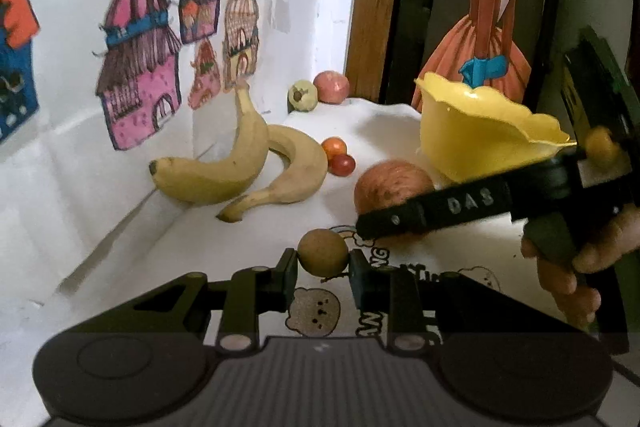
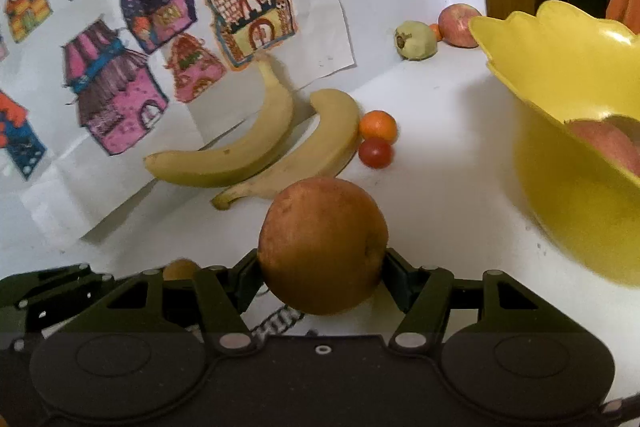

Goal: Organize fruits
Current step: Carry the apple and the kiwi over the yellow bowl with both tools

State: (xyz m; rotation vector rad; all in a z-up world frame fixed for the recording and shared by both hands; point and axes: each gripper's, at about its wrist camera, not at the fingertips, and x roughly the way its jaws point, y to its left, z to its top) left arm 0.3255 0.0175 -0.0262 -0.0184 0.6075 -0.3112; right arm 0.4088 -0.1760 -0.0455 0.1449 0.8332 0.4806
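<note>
Now the left gripper (image 1: 323,269) pinches a small brown round fruit (image 1: 323,252) between its two fingers, just above the white cloth (image 1: 248,239). Meanwhile the right gripper (image 2: 322,269) is closed around a big reddish-brown fruit (image 2: 322,243), near the yellow bowl (image 2: 560,163). One red fruit (image 2: 608,143) lies already inside this bowl. Two bananas (image 2: 256,151) rest touching each other by the wall, with a small orange fruit (image 2: 377,126) and a small red one (image 2: 375,153) just beside them.
</note>
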